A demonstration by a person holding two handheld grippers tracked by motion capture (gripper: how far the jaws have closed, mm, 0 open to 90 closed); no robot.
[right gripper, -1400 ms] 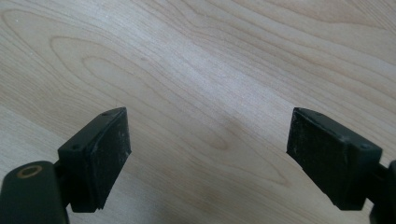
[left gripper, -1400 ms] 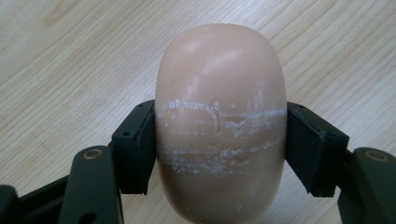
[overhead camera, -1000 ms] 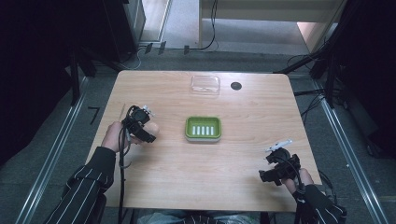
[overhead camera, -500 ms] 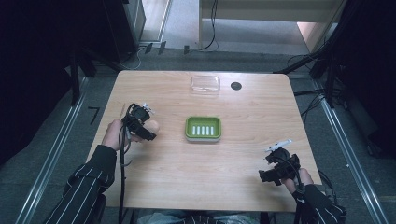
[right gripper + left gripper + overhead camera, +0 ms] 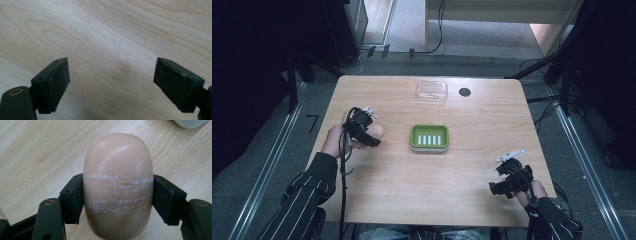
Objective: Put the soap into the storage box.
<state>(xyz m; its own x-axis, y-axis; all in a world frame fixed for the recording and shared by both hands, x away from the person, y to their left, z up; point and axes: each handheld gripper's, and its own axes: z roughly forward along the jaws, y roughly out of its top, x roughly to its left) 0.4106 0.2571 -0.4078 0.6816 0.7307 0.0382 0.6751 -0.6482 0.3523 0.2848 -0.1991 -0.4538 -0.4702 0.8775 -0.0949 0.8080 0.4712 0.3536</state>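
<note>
A smooth, pale pink oval bar of soap (image 5: 117, 187) sits between the two black pads of my left gripper (image 5: 117, 200), which is shut on its sides; white scratch lines cross the bar. In the high view the left gripper (image 5: 371, 134) holds the soap (image 5: 376, 132) over the left part of the wooden table (image 5: 437, 190), left of a green soap dish (image 5: 429, 137) with a slotted white inset. My right gripper (image 5: 496, 186) rests low at the table's front right. Its jaws stand wide apart (image 5: 111, 82) with only bare wood between them.
A clear plastic lid or box (image 5: 432, 91) lies at the table's far edge, with a small black round thing (image 5: 465, 92) to its right. Cables trail from both grippers. Dark floor and metal rails flank the table.
The left gripper with the soap has shifted slightly toward the green dish. The right gripper has stayed where it was.
</note>
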